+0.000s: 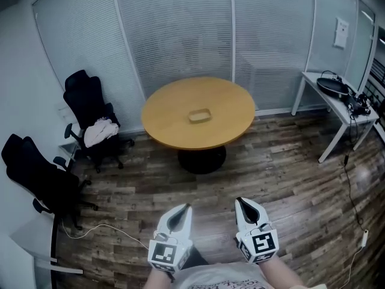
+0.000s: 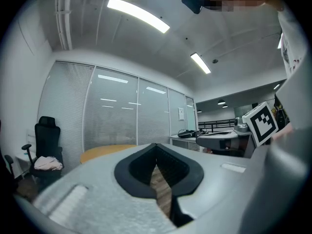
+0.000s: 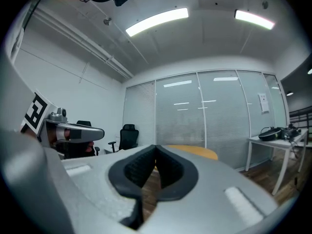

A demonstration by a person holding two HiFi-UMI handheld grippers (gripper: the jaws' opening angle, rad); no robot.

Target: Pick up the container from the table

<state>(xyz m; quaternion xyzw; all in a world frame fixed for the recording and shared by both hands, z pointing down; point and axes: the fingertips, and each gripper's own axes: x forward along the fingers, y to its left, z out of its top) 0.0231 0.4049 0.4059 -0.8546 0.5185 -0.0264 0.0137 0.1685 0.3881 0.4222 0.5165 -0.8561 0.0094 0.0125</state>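
A small shallow tan container [image 1: 199, 115] lies near the middle of a round yellow-brown table [image 1: 174, 129] across the room. Both grippers are held low at the bottom of the head view, far short of the table. My left gripper [image 1: 184, 209] points level toward the table, jaws shut with nothing between them. Beside it, my right gripper [image 1: 242, 203] is also shut and empty. In the left gripper view the table [image 2: 100, 153] shows as a yellow sliver above my left gripper [image 2: 156, 147]. The right gripper view shows the table [image 3: 201, 152] behind my right gripper [image 3: 155, 150].
Two black office chairs [image 1: 90, 108] [image 1: 39, 176] stand at the left, one with a white cloth on its seat. A white desk [image 1: 337, 104] with cables and dark gear stands at the right. Glass walls with blinds close the back. A white cord [image 1: 99, 229] lies on the wood floor.
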